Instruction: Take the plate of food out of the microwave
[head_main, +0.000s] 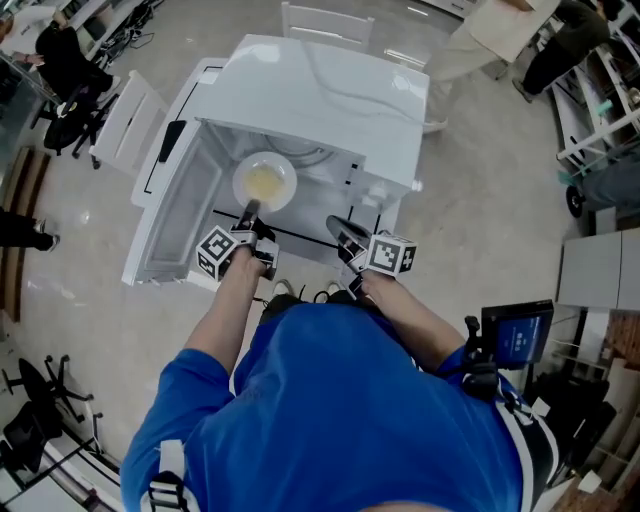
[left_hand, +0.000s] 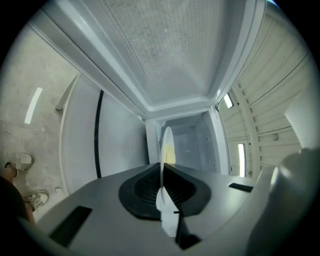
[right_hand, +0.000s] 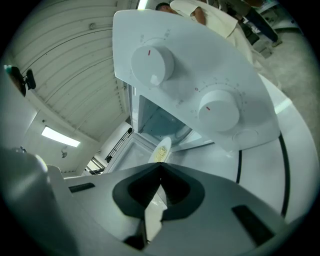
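At the microwave (head_main: 320, 100) mouth, grips the plate (head_main: 265, 183) of food by its near rim in the left tongs (head_main: 250, 210), right tongs (head_main: 335, 224) closed empty, and risks tipping it from that one-sided hold.

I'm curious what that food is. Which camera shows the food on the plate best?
The head view: it looks down on the plate, its yellow food in full. The left gripper view sees the plate edge-on, the food a sliver; the right gripper view shows it small and tilted.
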